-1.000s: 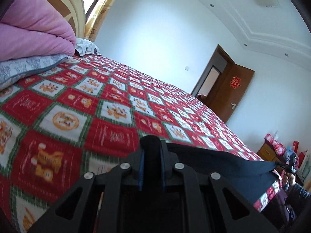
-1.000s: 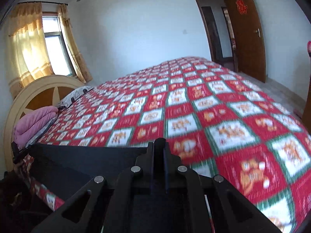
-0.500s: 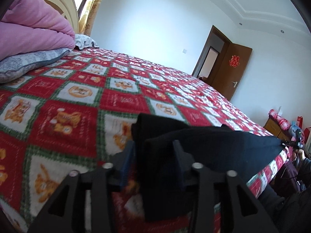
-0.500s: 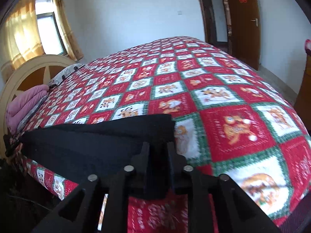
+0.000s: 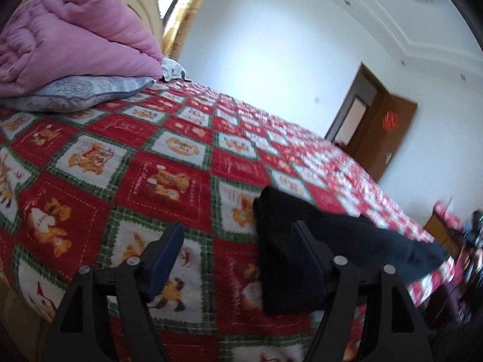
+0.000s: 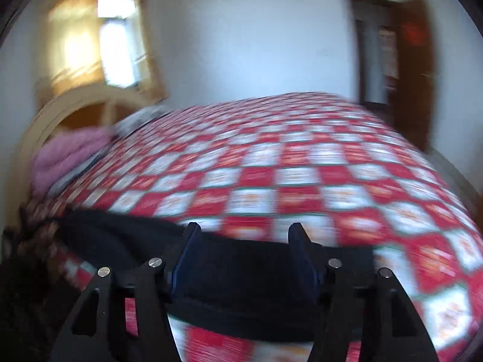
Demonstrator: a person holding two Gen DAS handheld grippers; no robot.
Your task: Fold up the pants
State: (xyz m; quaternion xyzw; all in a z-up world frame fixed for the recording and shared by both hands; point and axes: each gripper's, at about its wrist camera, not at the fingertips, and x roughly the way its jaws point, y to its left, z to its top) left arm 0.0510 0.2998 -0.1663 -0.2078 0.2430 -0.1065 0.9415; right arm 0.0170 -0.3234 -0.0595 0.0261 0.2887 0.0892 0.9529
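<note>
Support surface: bed point(image 5: 169, 181), covered with a red, white and green checked quilt point(image 6: 302, 175) bearing cartoon-animal squares. Black pants point(image 5: 347, 235) lie flat along its near edge. At the headboard end, a grey patterned pillow point(image 5: 75, 93) rests on the quilt, with a folded pink blanket point(image 5: 69, 39) on top.

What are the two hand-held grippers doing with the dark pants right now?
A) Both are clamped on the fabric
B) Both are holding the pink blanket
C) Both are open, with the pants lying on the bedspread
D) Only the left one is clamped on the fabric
C: the left hand-held gripper and the right hand-held gripper both show spread jaws, and the pants lie flat on the bedspread.
</note>
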